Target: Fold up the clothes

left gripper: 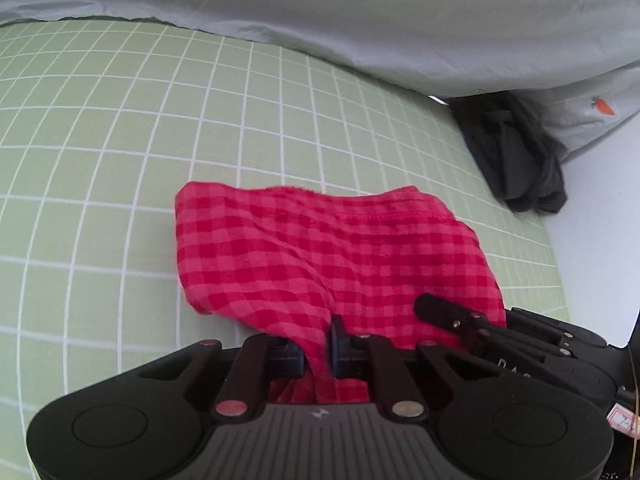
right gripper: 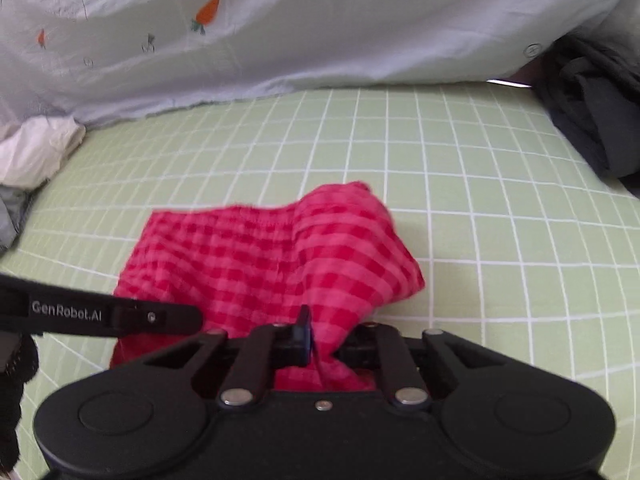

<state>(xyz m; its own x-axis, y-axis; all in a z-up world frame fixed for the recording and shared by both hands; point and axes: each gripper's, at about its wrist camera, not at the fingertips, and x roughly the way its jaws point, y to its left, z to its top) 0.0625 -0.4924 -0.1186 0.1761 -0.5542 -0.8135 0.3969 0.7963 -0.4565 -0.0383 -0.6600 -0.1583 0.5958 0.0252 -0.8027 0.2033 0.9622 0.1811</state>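
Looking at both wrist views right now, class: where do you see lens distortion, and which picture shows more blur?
Left wrist view: the green grid-patterned sheet has lines that bow outward, with dark corners, typical of a fisheye; the red checked cloth is fairly sharp. Right wrist view: same bowing of the lines, but the cloth's checks are smeared, so it is blurrier.

**A:** pretty sure this is someone's bedroom, not a lab. That green sheet with the white grid is covering a bed.

**B:** yeah, and the pale duvet with little carrots is bunched up behind it. Dark clothes dumped at the edge, maybe a white pillow, too blurry to call.
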